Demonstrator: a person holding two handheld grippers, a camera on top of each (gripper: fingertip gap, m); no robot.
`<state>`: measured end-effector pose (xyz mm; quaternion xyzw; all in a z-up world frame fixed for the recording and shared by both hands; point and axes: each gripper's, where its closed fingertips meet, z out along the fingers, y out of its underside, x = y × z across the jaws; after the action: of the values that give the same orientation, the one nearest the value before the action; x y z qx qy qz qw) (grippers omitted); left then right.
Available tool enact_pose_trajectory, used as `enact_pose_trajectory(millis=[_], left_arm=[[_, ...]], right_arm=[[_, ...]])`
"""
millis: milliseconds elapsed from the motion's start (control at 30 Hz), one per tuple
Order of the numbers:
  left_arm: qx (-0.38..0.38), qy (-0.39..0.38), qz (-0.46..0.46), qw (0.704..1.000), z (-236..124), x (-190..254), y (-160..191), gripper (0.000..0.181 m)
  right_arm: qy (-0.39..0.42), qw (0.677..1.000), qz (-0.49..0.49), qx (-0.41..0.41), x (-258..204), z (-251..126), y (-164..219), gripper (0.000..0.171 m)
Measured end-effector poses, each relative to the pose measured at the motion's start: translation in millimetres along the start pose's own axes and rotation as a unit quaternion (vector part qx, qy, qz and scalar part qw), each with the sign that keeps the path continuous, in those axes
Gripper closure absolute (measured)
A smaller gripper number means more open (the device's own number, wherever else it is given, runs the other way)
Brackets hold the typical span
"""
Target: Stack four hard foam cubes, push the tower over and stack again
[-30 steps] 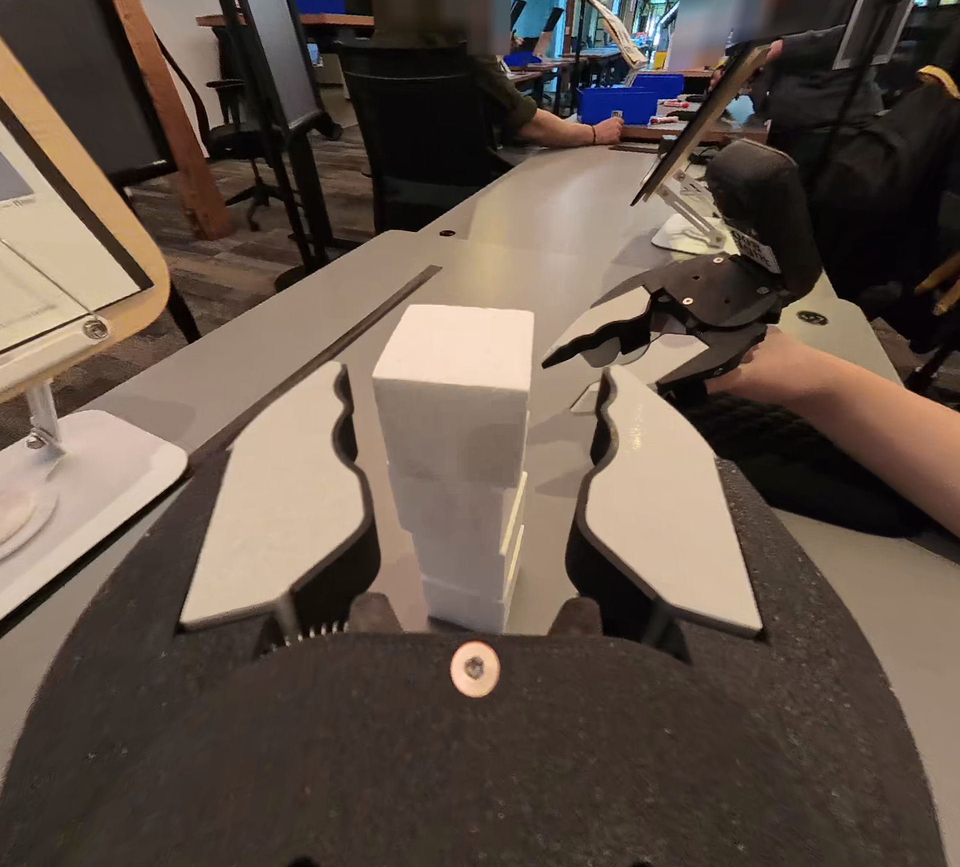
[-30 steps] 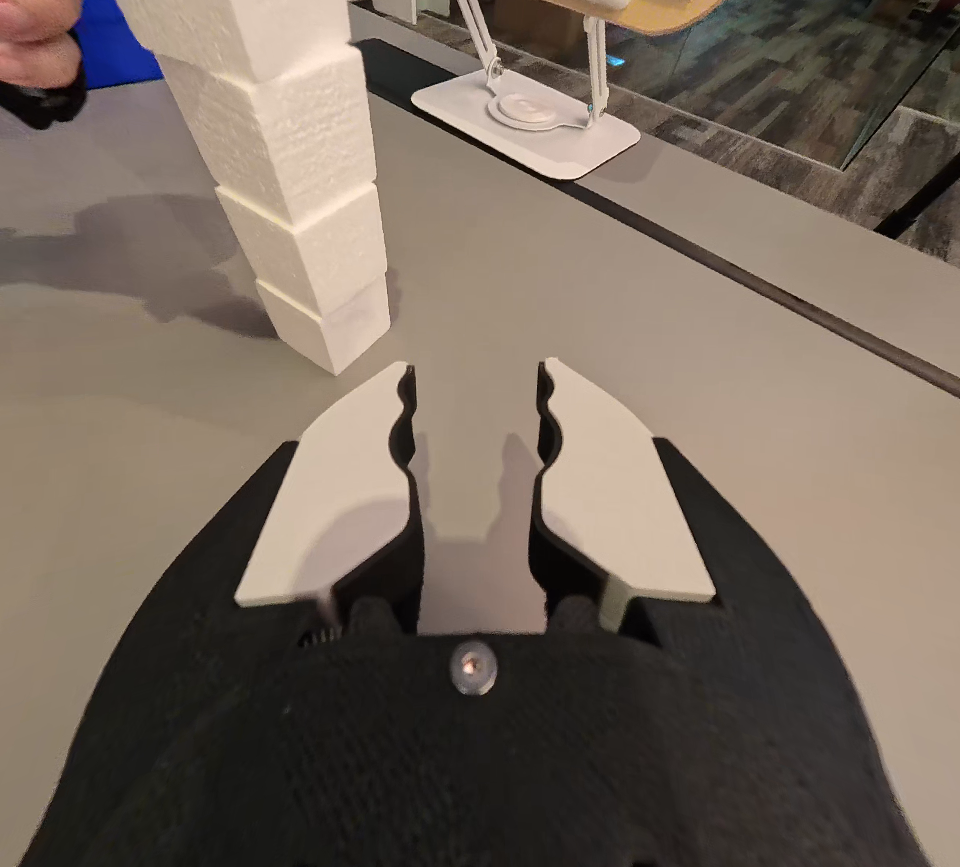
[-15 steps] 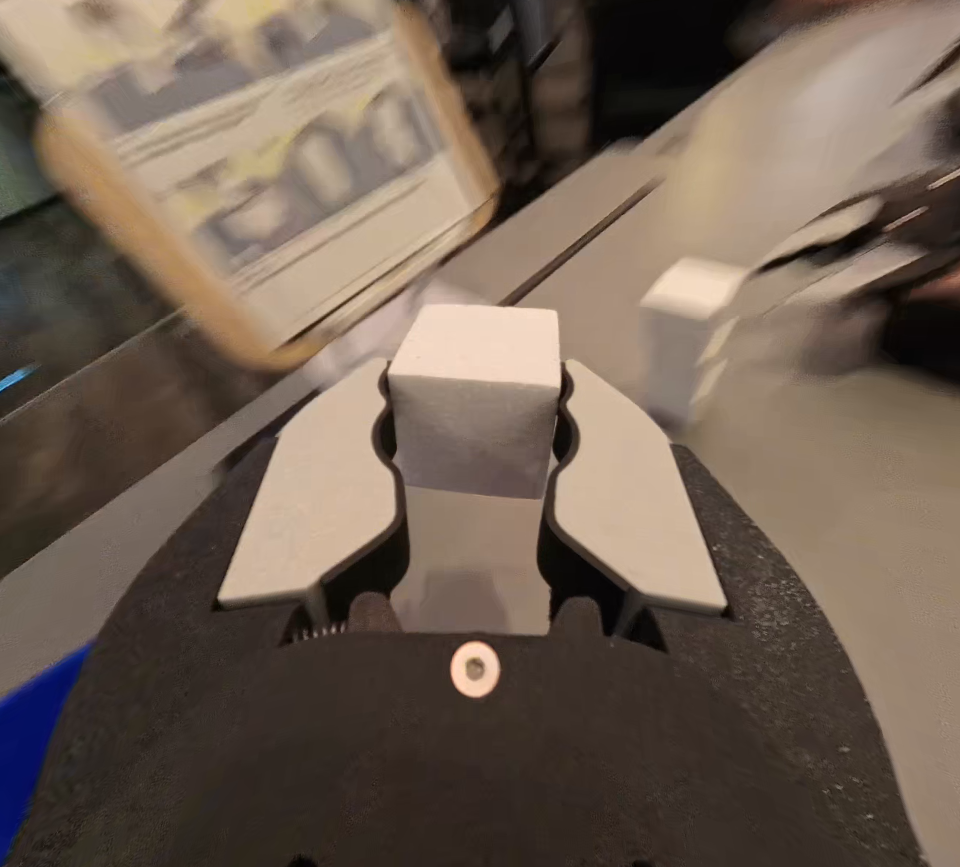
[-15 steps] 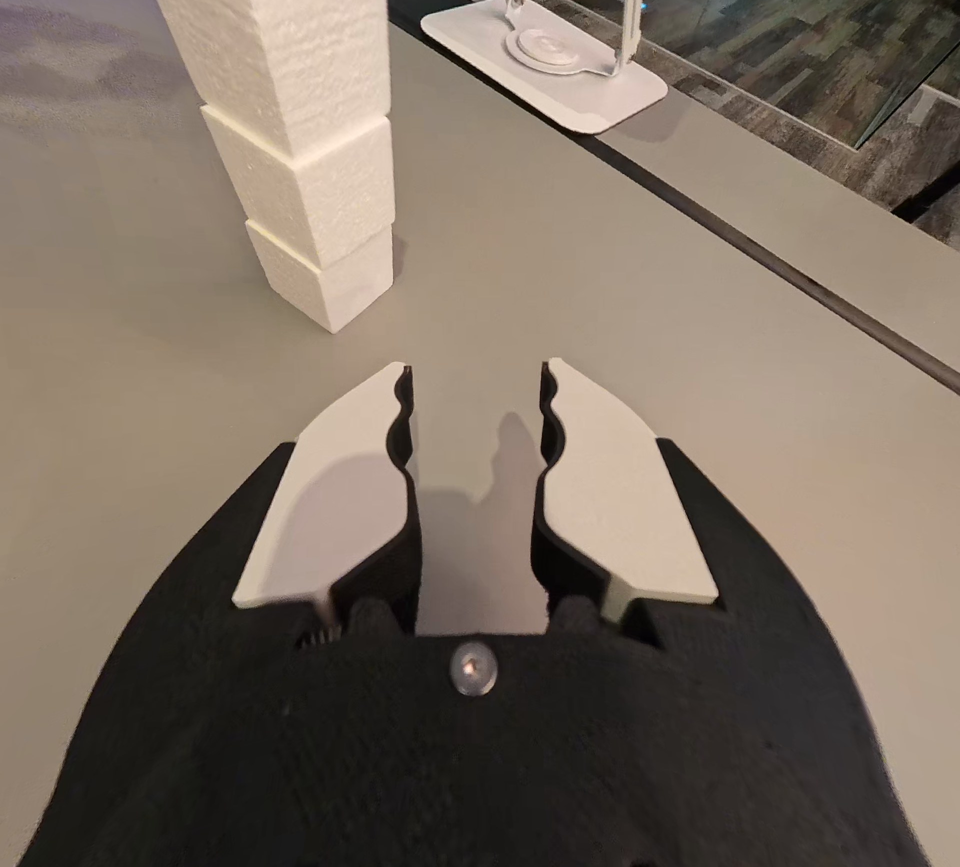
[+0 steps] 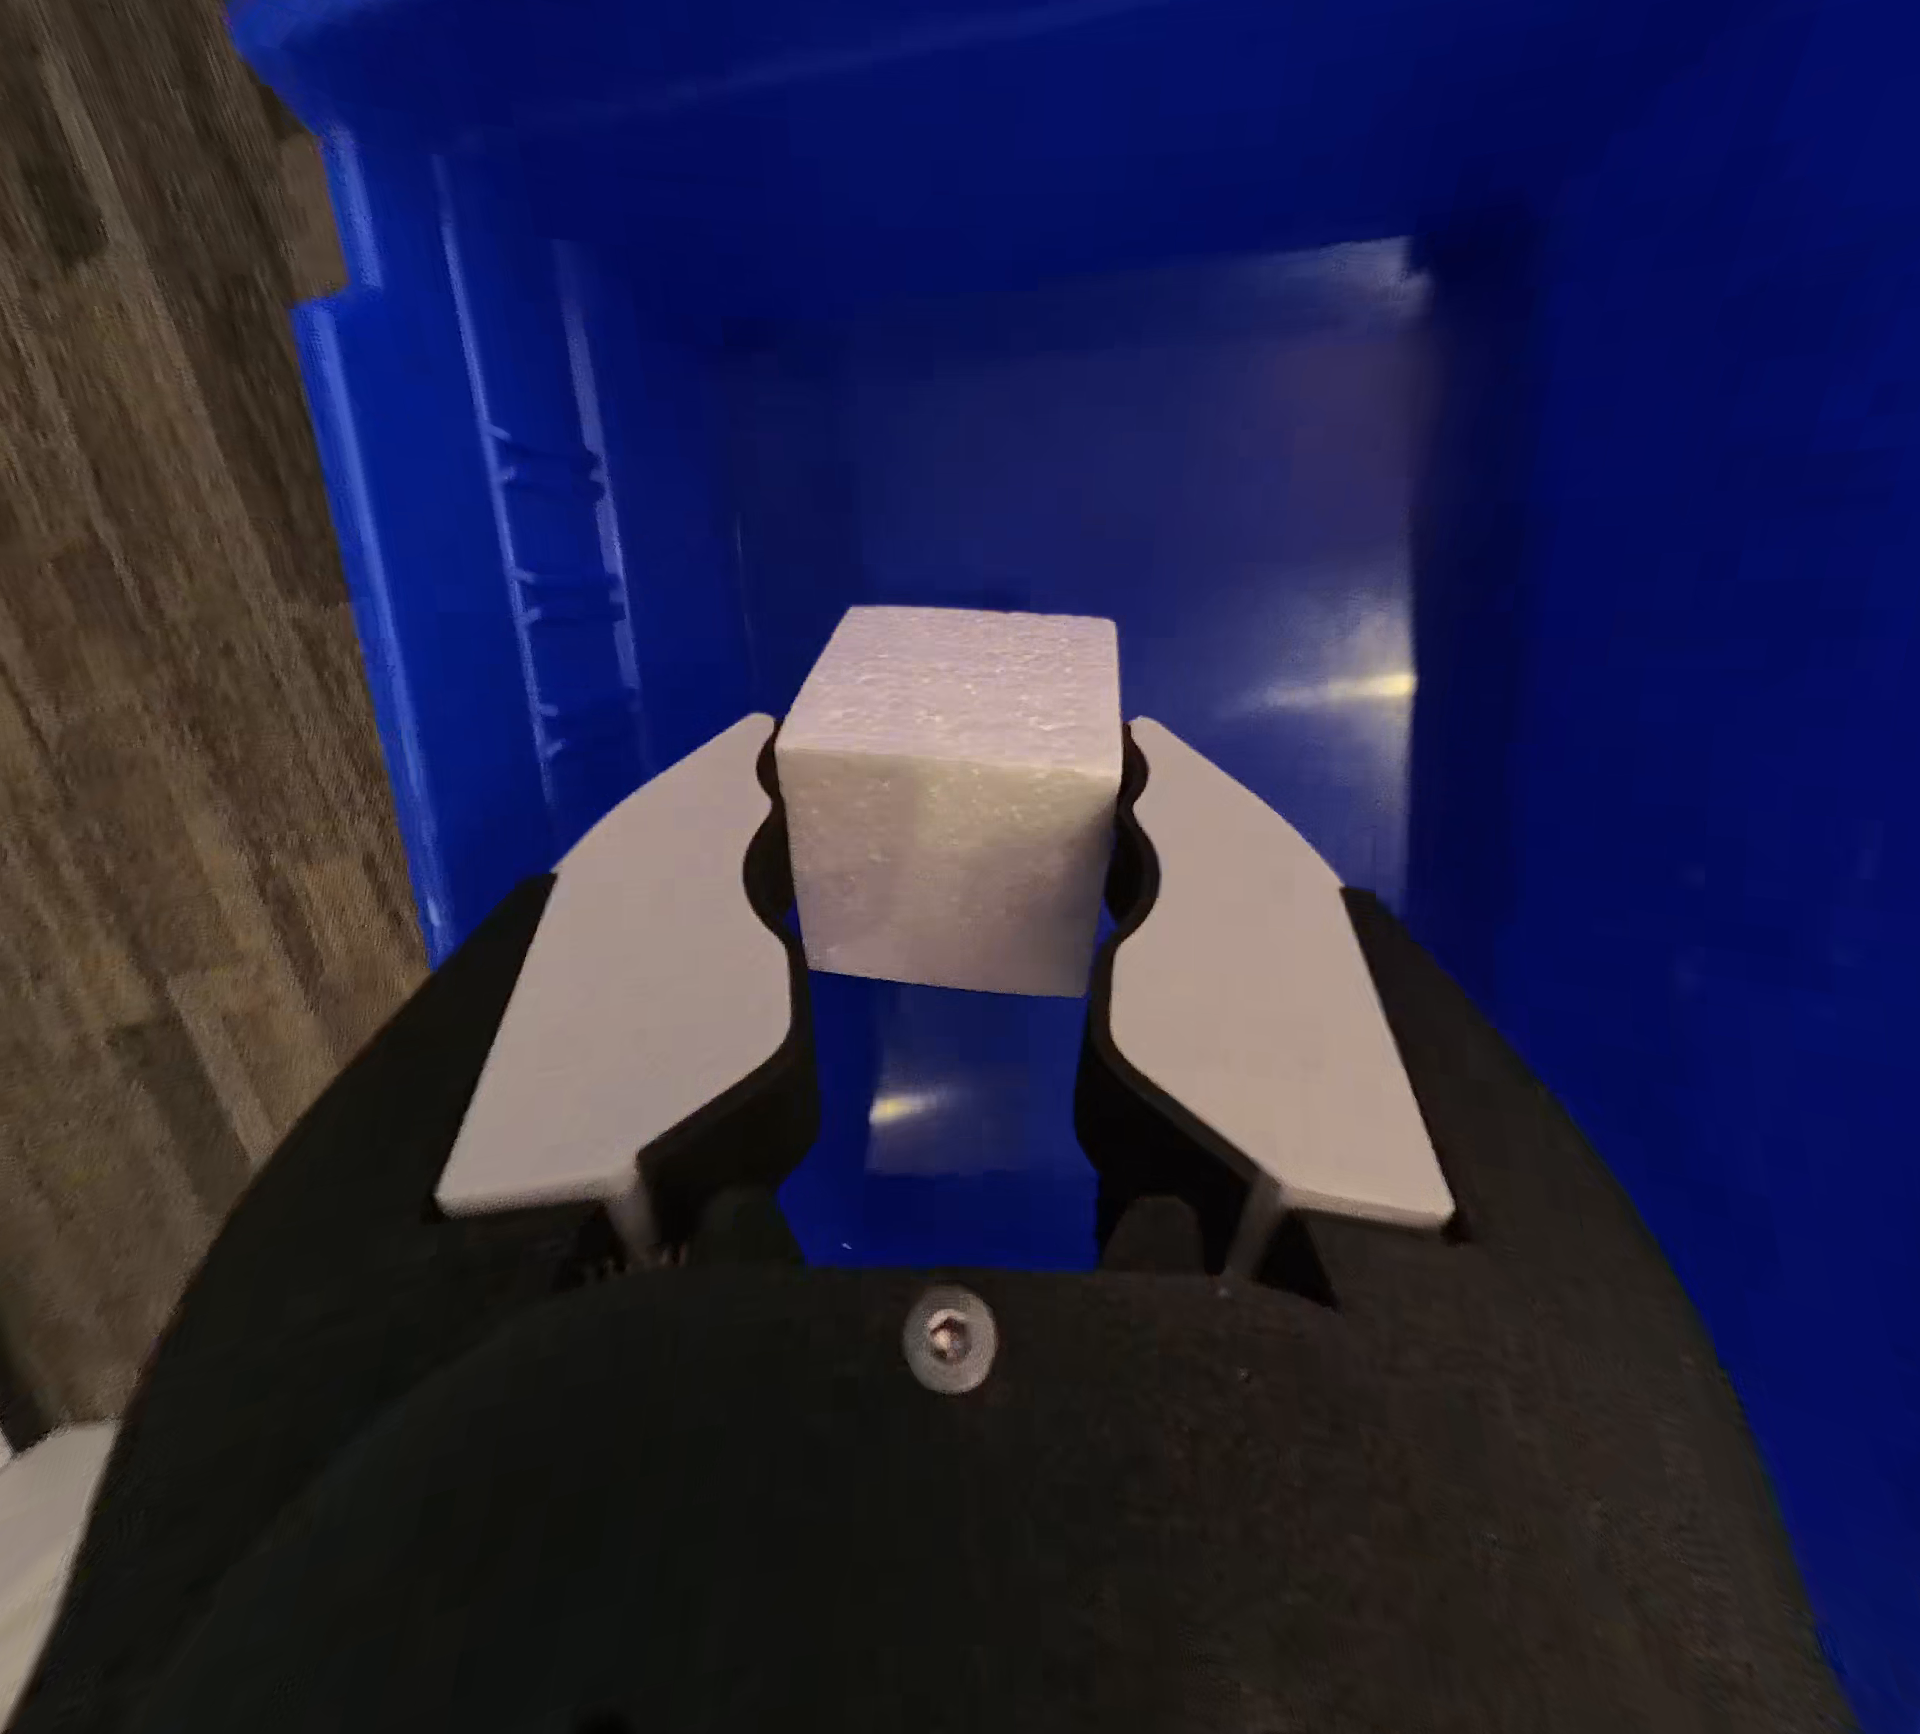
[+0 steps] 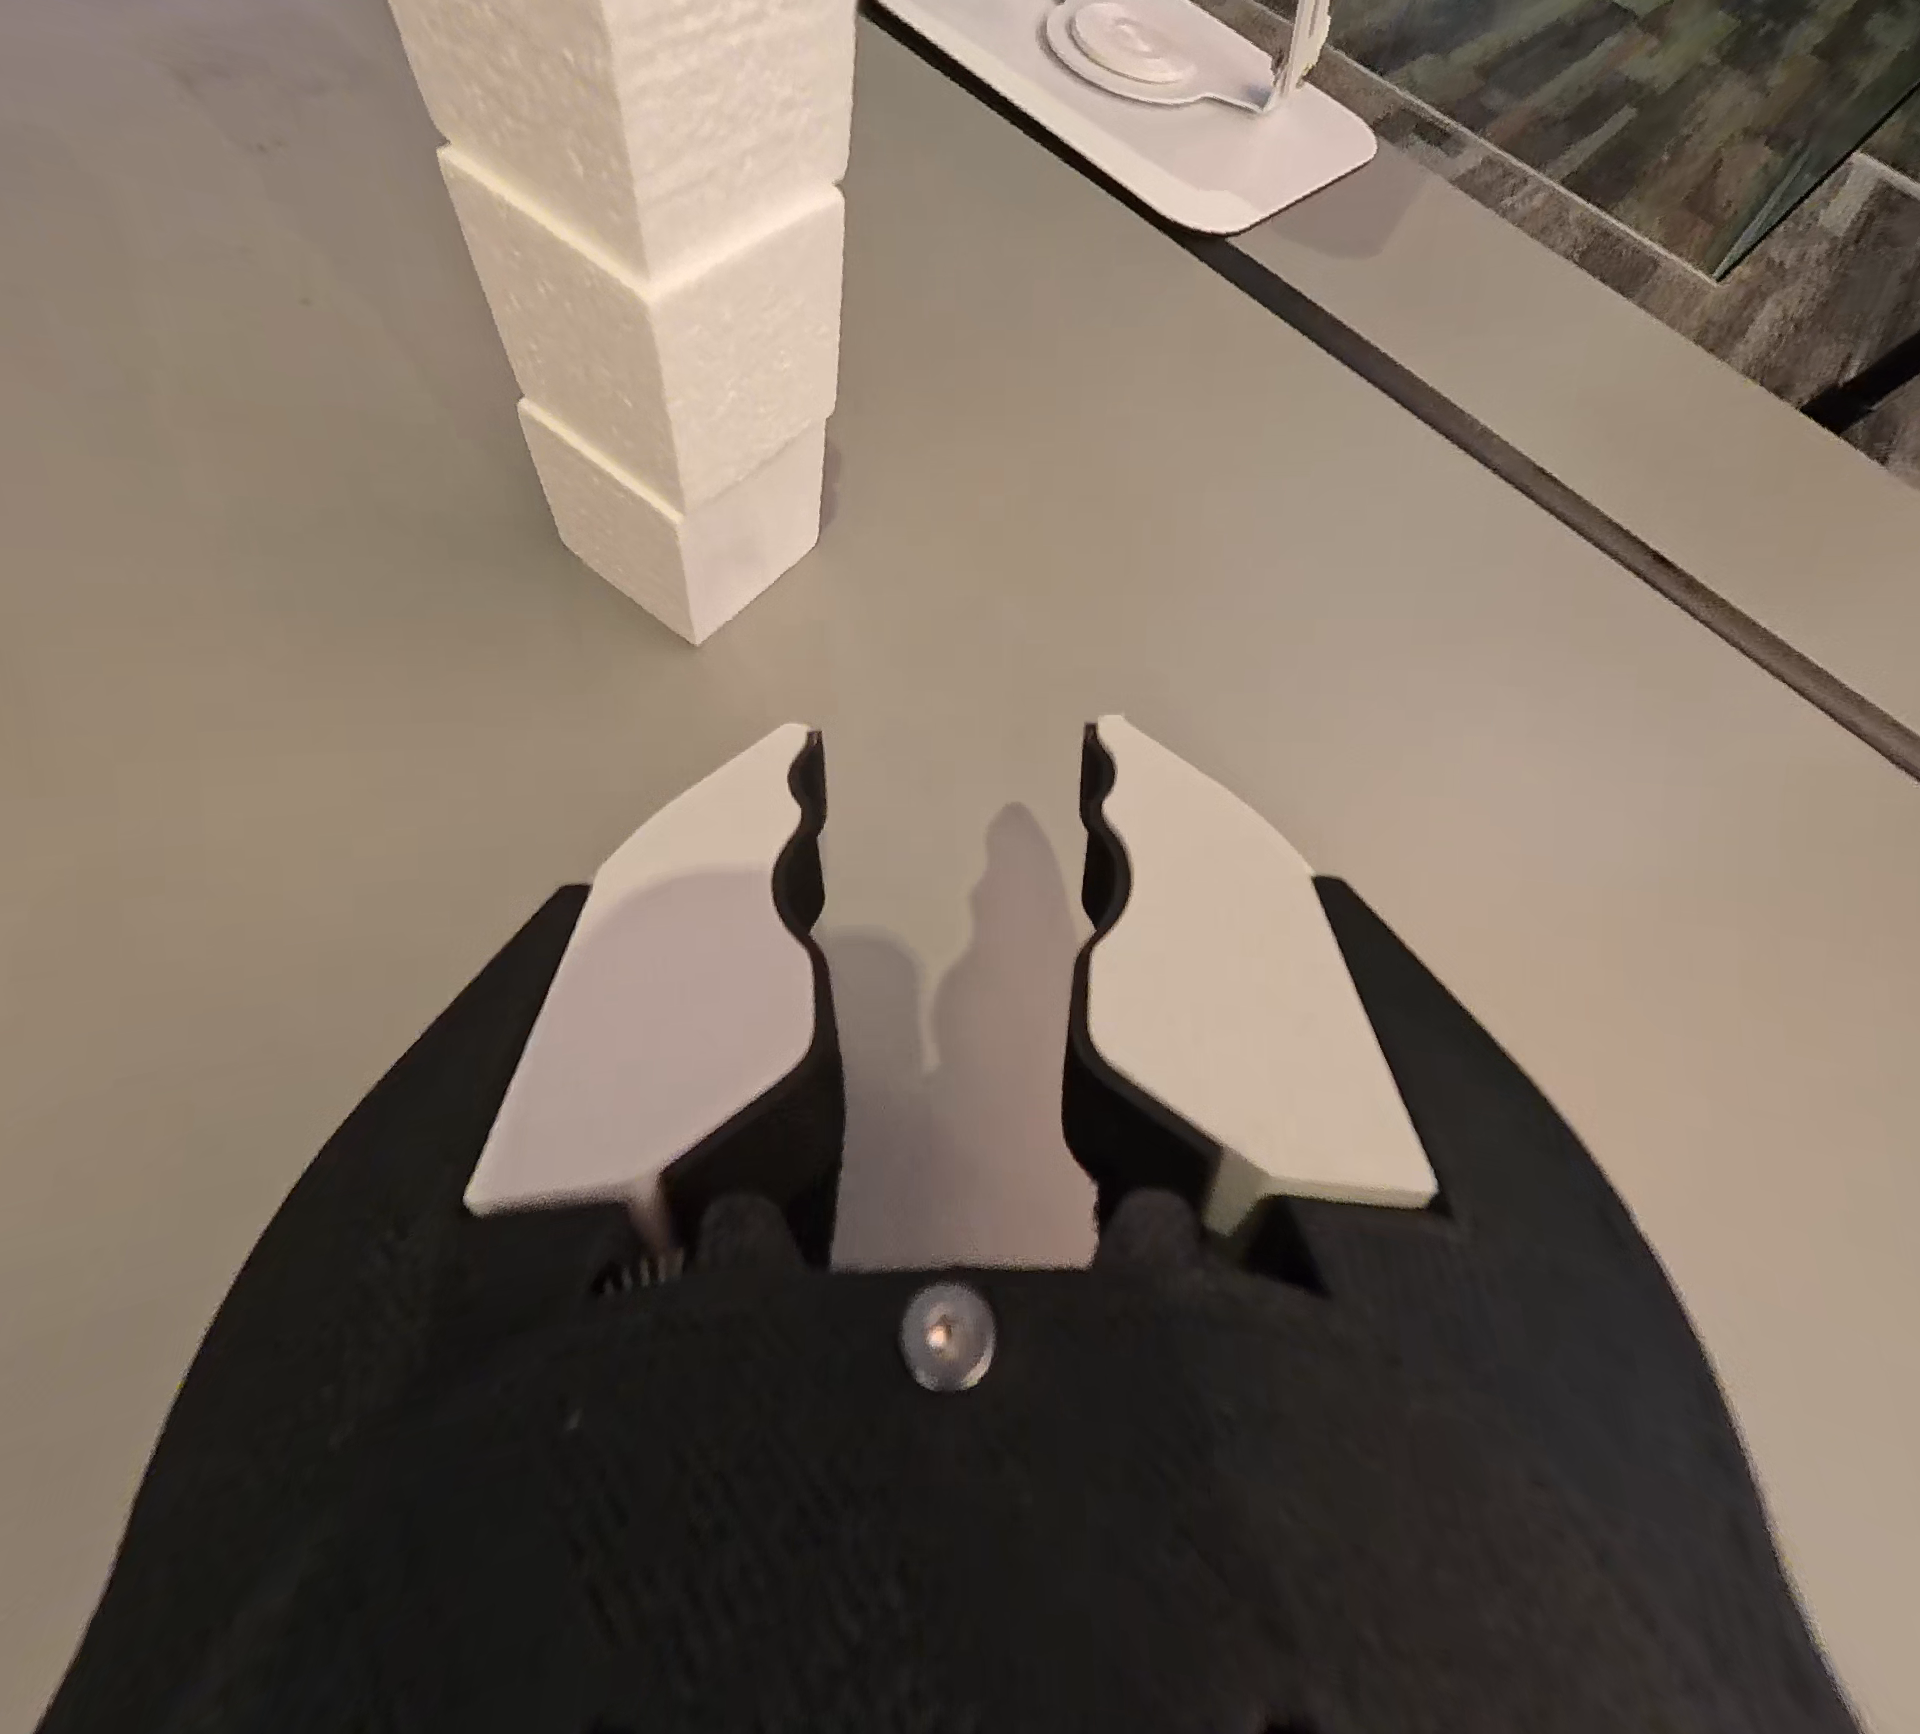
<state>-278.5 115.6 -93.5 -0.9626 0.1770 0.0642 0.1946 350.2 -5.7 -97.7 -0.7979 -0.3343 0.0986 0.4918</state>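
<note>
Cube held over the blue bin, three cubes standing on the table

Ahead of and below the left gripper (image 5: pixel 951 728) is the big blue bin (image 5: pixel 1558 334), which fills almost its whole view, with carpet floor (image 5: pixel 156 645) to its left side; the grey table (image 6: pixel 1143 541) lies under the right gripper (image 6: pixel 951 728), with a white stand base (image 6: pixel 1132 84) far ahead to its right. The tower (image 6: pixel 665 230) of three white foam cubes stands ahead and to the left of the right gripper, well apart from it, the layers a little shifted against each other. The left gripper is clamped on one foam cube (image 5: pixel 951 811) by the fingertips only; the right gripper's fingers stand apart with nothing between them. I think the risks are these: the tip hold may slip so the cube falls into the bin, and the shifted tower may tip if the right gripper brushes it
</note>
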Motion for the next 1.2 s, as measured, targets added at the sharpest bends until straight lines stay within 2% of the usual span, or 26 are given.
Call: enact_pose_trajectory(millis=[267, 333, 433, 533, 567, 633, 700, 767, 867, 933, 1000, 1067, 1200], left_arm=[[-0.043, 0.013, -0.015, 0.999, 35.5, -2.5, 2.3, 0.12], [-0.031, 0.026, -0.027, 0.999, 33.1, -0.2, -1.0, 0.106], [0.037, 0.025, -0.032, 0.999, 1.9, -2.5, -21.6, 0.097], [0.193, 0.029, -0.027, 0.98, -74.7, 12.0, -65.1, 0.099], [0.26, 0.042, -0.017, 0.965, -107.3, 28.9, -80.5, 0.104], [0.389, 0.106, 0.027, 0.915, -168.8, 89.7, -103.2, 0.113], [0.458, 0.161, 0.073, 0.871, -203.0, 159.1, -112.0, 0.118], [0.473, 0.234, 0.12, 0.841, -212.0, 235.6, -112.0, 0.108], [0.505, 0.357, 0.166, 0.768, -218.2, 342.1, -108.0, 0.109], [0.523, 0.387, 0.202, 0.732, -209.7, 393.2, -108.8, 0.107], [0.509, 0.396, 0.236, 0.727, -189.2, 432.3, -113.4, 0.101], [0.491, 0.414, 0.255, 0.723, -173.5, 461.8, -119.1, 0.103], [0.47, 0.412, 0.256, 0.737, -146.1, 489.1, -140.6, 0.096]], right_arm=[[0.007, 0.999, 0.014, -0.037, 6.4, 2.5, 16.8, 0.123], [0.005, 0.999, 0.011, -0.035, 5.7, 1.9, 16.8, 0.123], [0.006, 1.0, 0.006, -0.019, 5.3, -1.1, 10.2, 0.123], [0.02, 1.0, 0.002, 0.001, 9.5, -6.4, 2.3, 0.123], [0.021, 1.0, 0.005, 0.008, 10.5, -8.0, 0.2, 0.123], [0.023, 1.0, 0.011, 0.015, 12.9, -9.6, -1.2, 0.123], [0.023, 1.0, 0.015, 0.012, 13.7, -9.1, 0.6, 0.123], [0.022, 1.0, 0.013, 0.007, 12.9, -7.5, 2.8, 0.122], [0.018, 1.0, 0.006, 0.004, 10.0, -5.2, 4.1, 0.121], [0.016, 1.0, 0.004, 0.007, 8.6, -4.8, 3.1, 0.121], [0.011, 1.0, 0.007, 0.015, 7.4, -5.3, 0.9, 0.12], [0.01, 1.0, 0.011, 0.021, 8.0, -5.6, 0.2, 0.12], [0.006, 1.0, 0.02, 0.022, 10.1, -5.2, 2.9, 0.119]])
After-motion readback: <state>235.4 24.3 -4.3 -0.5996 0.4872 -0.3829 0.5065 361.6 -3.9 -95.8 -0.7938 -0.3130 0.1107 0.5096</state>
